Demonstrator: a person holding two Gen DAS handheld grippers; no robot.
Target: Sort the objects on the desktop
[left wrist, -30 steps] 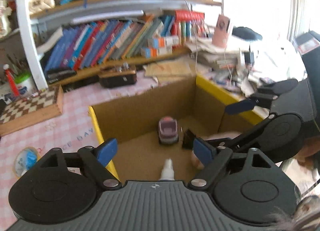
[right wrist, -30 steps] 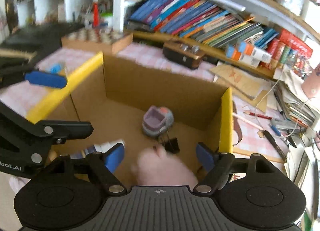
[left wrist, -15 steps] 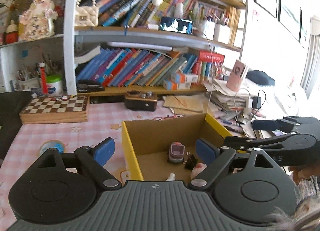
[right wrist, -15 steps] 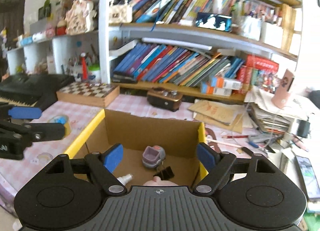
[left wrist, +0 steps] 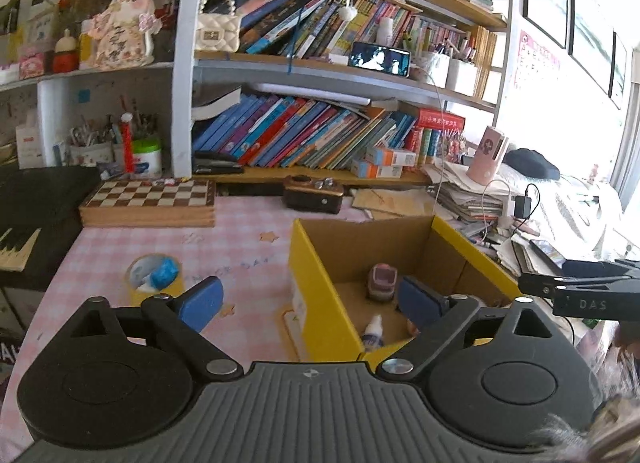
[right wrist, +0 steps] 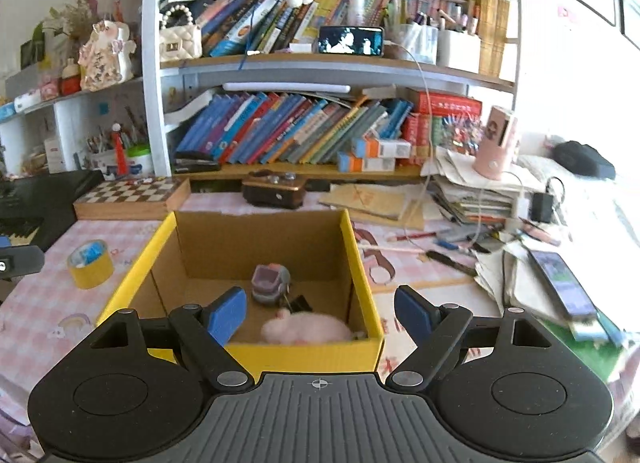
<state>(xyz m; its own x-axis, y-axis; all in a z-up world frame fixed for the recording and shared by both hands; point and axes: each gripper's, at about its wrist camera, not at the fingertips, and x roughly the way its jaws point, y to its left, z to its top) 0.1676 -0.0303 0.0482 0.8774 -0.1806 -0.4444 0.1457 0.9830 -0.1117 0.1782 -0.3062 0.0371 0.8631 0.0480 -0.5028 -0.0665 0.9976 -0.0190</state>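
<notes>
A yellow-rimmed cardboard box (left wrist: 320, 287) (right wrist: 364, 283) stands on the pink checked desk. Inside lie a small purple toy car (left wrist: 382, 279) (right wrist: 270, 279), a black binder clip (right wrist: 298, 303), a white dropper bottle (left wrist: 374, 333) and a pink fluffy toy (right wrist: 304, 329). My left gripper (left wrist: 310, 301) hangs above the box's left wall, its jaws opening, nothing between them. My right gripper (right wrist: 322, 317) is open and empty, above the box's near edge. A yellow tape roll (left wrist: 156, 275) (right wrist: 90, 263) lies left of the box.
A chessboard box (left wrist: 148, 203) and a brown radio (left wrist: 314, 193) sit at the back under packed bookshelves. Stacked papers, pens (right wrist: 452, 263), a phone (right wrist: 560, 287) and a charger crowd the right side. A black keyboard (left wrist: 24, 203) lies at the far left.
Both grippers pulled back and up from inside the box, so the shelves and whole desk now show. The left jaws spread wider. The pink toy stays in the box.
</notes>
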